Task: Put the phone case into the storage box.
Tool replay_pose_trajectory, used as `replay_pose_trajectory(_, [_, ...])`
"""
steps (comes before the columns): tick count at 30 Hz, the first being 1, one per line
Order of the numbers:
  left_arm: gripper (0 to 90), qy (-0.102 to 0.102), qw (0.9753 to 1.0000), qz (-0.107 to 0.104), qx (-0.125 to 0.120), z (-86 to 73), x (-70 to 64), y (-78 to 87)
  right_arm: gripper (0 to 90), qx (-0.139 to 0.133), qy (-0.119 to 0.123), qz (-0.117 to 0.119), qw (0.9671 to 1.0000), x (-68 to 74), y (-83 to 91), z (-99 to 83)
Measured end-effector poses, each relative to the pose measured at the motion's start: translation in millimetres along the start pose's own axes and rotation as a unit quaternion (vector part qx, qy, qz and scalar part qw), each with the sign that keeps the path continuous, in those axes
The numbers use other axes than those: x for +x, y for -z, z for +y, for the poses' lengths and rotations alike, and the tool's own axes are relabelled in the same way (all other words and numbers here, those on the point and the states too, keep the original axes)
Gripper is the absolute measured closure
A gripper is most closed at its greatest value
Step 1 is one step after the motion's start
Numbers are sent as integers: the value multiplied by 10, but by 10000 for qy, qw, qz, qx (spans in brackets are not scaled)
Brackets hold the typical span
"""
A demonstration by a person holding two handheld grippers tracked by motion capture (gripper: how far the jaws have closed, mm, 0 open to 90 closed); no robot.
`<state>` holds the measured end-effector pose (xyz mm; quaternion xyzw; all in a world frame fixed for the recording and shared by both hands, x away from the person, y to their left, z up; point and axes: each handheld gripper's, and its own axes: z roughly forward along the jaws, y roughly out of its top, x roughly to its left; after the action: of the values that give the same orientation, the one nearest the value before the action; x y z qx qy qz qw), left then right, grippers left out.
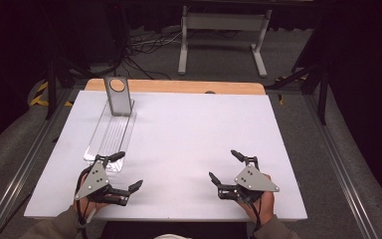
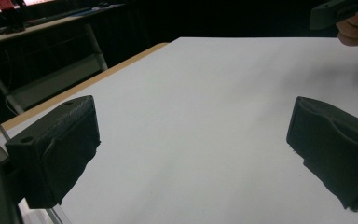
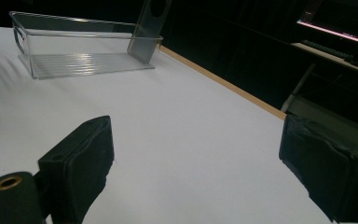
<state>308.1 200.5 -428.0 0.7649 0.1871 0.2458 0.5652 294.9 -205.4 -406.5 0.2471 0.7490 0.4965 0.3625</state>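
A clear plastic tray (image 1: pixel 110 137) lies at the left of the white table (image 1: pixel 189 139), with a grey metal plate (image 1: pixel 117 96) with a round hole leaning upright at its far end. My left gripper (image 1: pixel 130 170) hovers open just right of the tray's near end, nothing between its jaws. Its own view has the jaws wide apart (image 2: pixel 191 149) over bare white table. At the front right, my right gripper (image 1: pixel 223 164) is open and empty too. From the right gripper (image 3: pixel 198 163) I look toward the tray (image 3: pixel 84 63) and the plate (image 3: pixel 147 32).
A wooden strip (image 1: pixel 179 86) edges the table's far side. Beyond it a grey metal frame (image 1: pixel 224 30) and cables lie on the dark floor. Rails run along both sides of the table. The other hand (image 2: pixel 356 30) appears at the top right of the left gripper view.
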Motion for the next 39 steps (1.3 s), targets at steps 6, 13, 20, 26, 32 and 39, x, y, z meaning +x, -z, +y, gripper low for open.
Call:
replay_pose_trajectory(6, [31, 46, 10000, 2, 88, -62, 4, -3, 101, 20, 12, 19, 10000, 17, -4, -5])
replay_pose_trajectory(13, [31, 131, 9995, -108, 249, -146, -5, 7, 94, 23, -26, 27, 10000, 26, 37, -40])
replay_pose_trajectory(20, [31, 131, 9997, -121, 156, -135, -1, 31, 83, 49, 4, 120, 9999, 41, 20, -72])
replay_pose_trajectory(26, [31, 171, 9998, -77, 100, -122, 11, 43, 81, 52, 14, 185, 9998, 60, 11, -83])
replay_pose_trajectory(32, [33, 181, 9998, -107, 65, -118, 29, 48, 81, 54, 21, 226, 9997, 79, 1, -90])
replay_pose_trajectory(39, [32, 161, 9997, -201, 58, -114, 40, 63, 81, 128, 77, 271, 9995, 129, -40, -95])
